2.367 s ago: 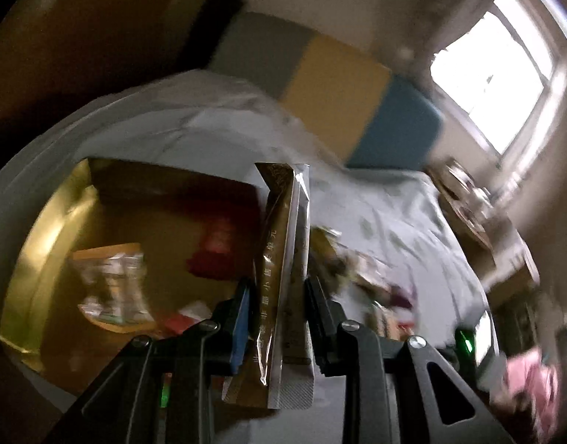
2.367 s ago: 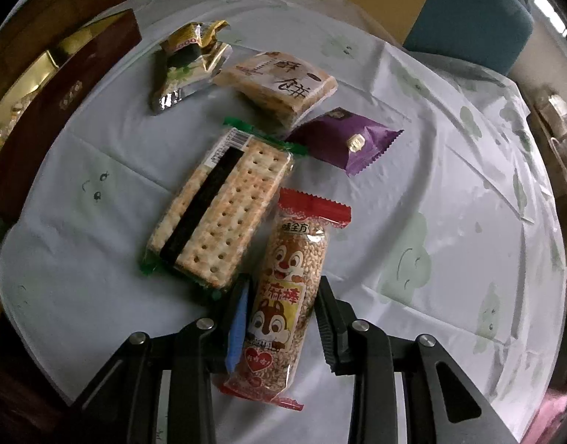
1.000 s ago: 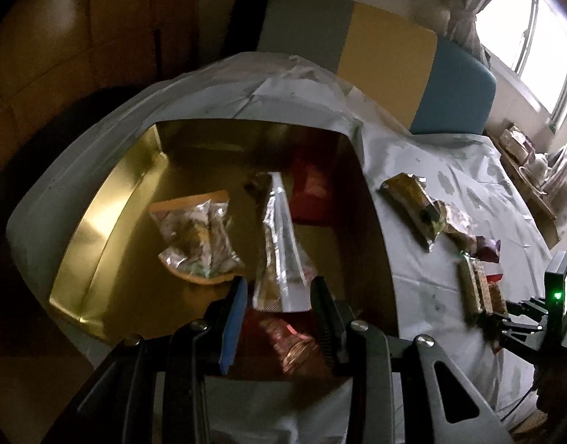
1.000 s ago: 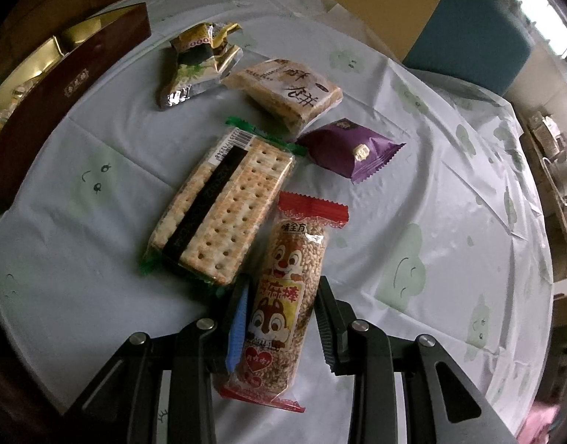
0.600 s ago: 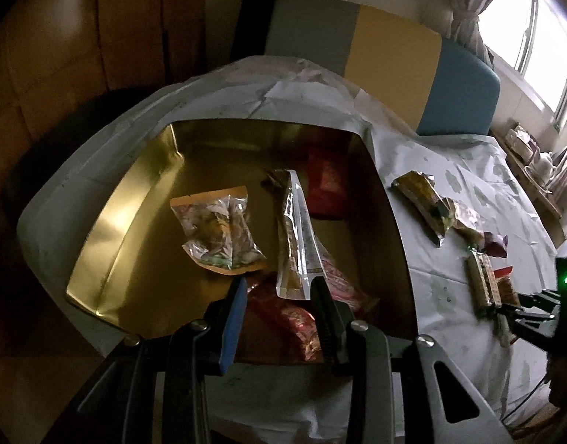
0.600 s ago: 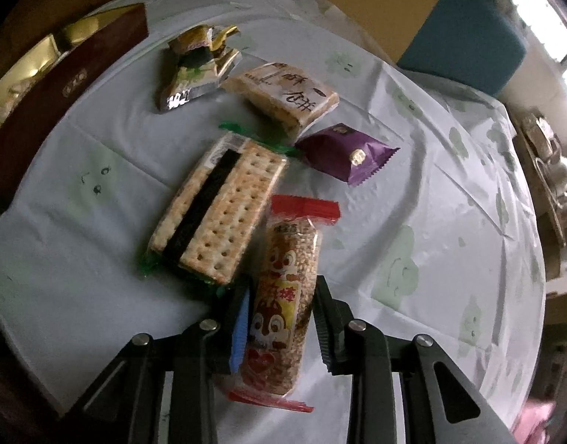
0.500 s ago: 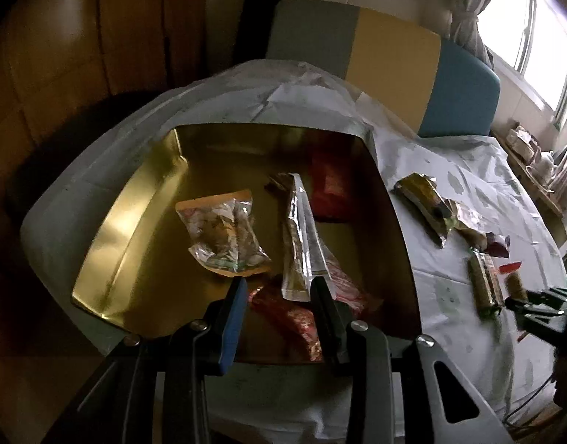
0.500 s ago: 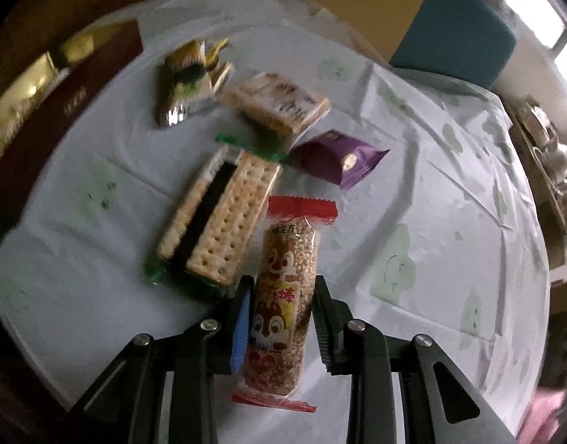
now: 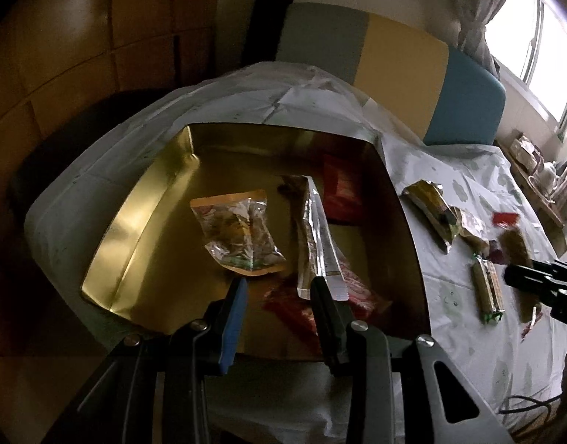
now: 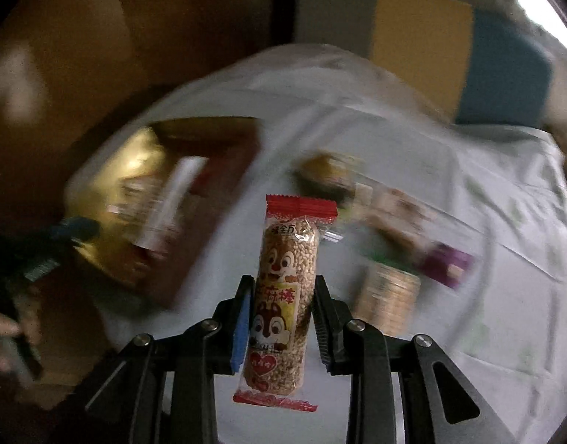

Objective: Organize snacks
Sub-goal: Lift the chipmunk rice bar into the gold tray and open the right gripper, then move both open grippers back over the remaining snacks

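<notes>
A gold-lined box (image 9: 135,199) stands open on the left of the table. In it lie a clear pouch with an orange edge (image 9: 237,235), a long gold and silver packet (image 9: 314,244) and red packets (image 9: 340,188). My left gripper (image 9: 279,288) is open and empty above the box's near edge. My right gripper (image 10: 281,285) is shut on a red-ended puffed-rice bar with a chipmunk print (image 10: 285,292), held upright above the table. It also shows blurred in the left wrist view (image 9: 516,248). The box shows blurred in the right wrist view (image 10: 142,155).
On the white tablecloth (image 9: 449,170) right of the box lie a gold-green packet (image 9: 431,211), a cracker pack (image 9: 488,290) and a purple packet (image 10: 449,264). A grey, yellow and blue cushion (image 9: 401,74) stands behind the table. A window (image 9: 535,48) is at the far right.
My left gripper let the long gold packet go into the box and drew back. My right gripper lifted the chipmunk bar off the table and swung left toward the box.
</notes>
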Tool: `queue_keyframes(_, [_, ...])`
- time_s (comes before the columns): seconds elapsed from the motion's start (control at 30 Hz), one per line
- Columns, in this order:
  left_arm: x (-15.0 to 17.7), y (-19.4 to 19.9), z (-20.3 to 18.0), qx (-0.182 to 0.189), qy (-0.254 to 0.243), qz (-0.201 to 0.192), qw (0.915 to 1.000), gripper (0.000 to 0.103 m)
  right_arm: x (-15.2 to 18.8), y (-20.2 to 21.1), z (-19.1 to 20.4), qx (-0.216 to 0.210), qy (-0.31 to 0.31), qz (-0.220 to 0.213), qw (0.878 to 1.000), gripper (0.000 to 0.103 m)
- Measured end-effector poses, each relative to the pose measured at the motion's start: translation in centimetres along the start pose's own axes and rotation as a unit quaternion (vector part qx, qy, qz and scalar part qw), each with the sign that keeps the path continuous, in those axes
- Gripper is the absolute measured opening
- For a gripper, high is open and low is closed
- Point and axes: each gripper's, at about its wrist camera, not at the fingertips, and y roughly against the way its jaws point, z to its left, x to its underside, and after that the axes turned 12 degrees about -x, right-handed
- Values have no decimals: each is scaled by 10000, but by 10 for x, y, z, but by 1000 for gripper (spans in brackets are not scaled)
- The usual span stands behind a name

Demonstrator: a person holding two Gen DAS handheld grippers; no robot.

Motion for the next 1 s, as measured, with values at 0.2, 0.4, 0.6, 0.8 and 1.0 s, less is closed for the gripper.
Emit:
queue_keyframes(0.2, [-1,1,16,-74,210,-20,9998,36,-29,-34,47,-545,218,11,9983,31])
queue_keyframes(0.4, [-1,0,26,-110,312,6,9995,36,-53,-77,77,-760,209,117,9968,31])
queue_keyframes(0.6, [0,1,28,-138,291,-20,9995,36,-56,-104,82,-509,195,176,9984,33])
queue_keyframes(0.8, [1,3,24,-139,233,-50,9996,36,-45,-88,81,-545,304,-63,9980,52])
queue_keyframes(1.0, [4,10,15,-117,93,-88,9998,36,-31,-70,79,-470,369,-228,9980,52])
